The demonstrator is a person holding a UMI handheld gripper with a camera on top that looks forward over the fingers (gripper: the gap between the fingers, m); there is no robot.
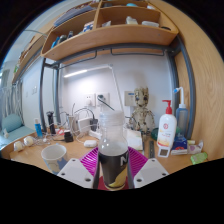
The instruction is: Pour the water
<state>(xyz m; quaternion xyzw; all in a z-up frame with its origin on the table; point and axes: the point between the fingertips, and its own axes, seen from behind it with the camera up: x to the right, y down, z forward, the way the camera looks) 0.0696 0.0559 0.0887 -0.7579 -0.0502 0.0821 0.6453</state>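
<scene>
The bottle's (113,150) base seems hidden behind the tool (113,175).

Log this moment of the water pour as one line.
gripper: shut on bottle | bottle: upright, held above desk | mug: on desk, beside the fingers | pour: not started

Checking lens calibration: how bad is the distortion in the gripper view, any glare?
Gripper view: strong fisheye, the wooden shelf bows into an arc; a bright strip light blows out on the wall; the bottle held between the gripper fingers looms large but stays readable.
</scene>
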